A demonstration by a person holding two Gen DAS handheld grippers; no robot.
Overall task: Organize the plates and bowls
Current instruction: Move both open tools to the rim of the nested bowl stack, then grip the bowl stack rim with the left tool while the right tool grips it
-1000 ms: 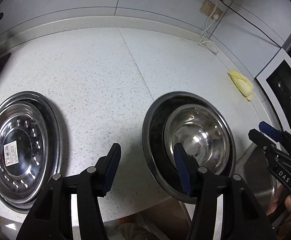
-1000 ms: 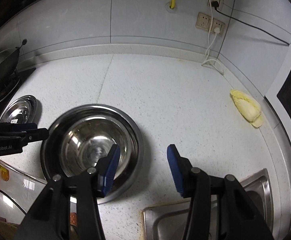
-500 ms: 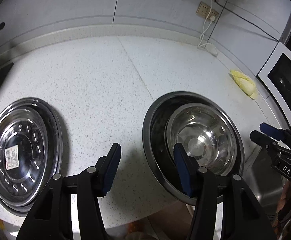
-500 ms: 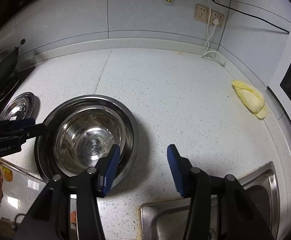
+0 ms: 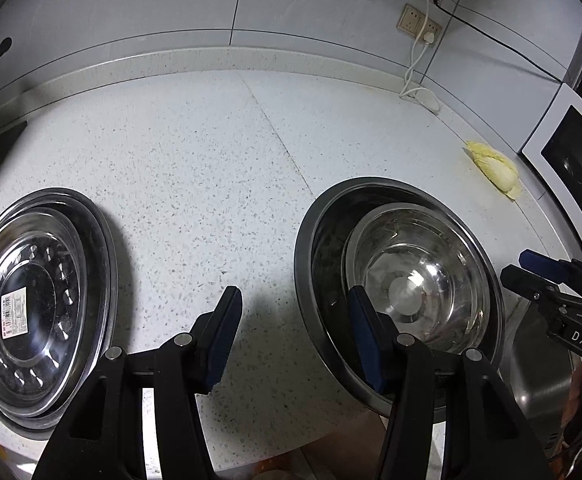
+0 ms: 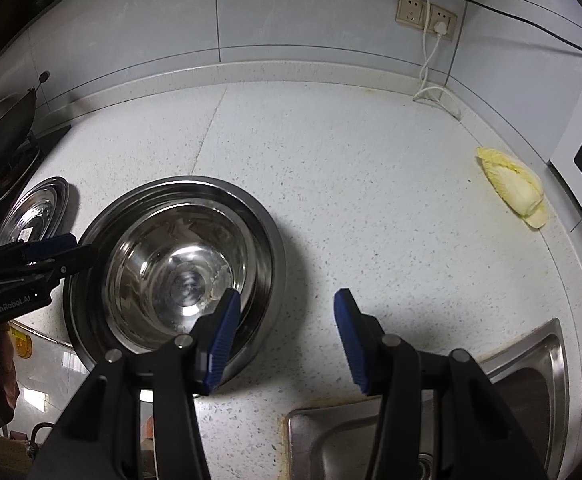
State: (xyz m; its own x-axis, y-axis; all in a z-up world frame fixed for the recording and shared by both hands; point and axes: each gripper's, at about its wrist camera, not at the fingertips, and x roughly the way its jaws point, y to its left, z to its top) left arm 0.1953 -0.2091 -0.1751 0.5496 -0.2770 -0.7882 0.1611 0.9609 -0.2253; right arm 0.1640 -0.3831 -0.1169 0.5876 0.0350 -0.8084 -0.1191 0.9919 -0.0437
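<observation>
A small steel bowl [image 5: 415,276] sits nested inside a larger steel bowl [image 5: 319,240] on the speckled white counter; the pair also shows in the right wrist view [image 6: 179,264]. A stack of steel plates [image 5: 31,304] with a label lies at the left, seen small in the right wrist view [image 6: 35,212]. My left gripper [image 5: 295,320] is open and empty, over the counter between plates and bowls. My right gripper [image 6: 283,320] is open and empty, just right of the bowls; it shows from the side in the left wrist view [image 5: 531,268].
A yellow cabbage piece [image 6: 515,188] lies near the white microwave [image 5: 571,164] at the right. A steel sink [image 6: 431,412] is at the front right. A stove with a wok [image 6: 3,132] is at the far left. A cable [image 6: 435,88] hangs from wall sockets.
Both grippers have drawn back and up a little, so bowls and plates look slightly farther. Nothing was grasped; the bowls and plates stay put.
</observation>
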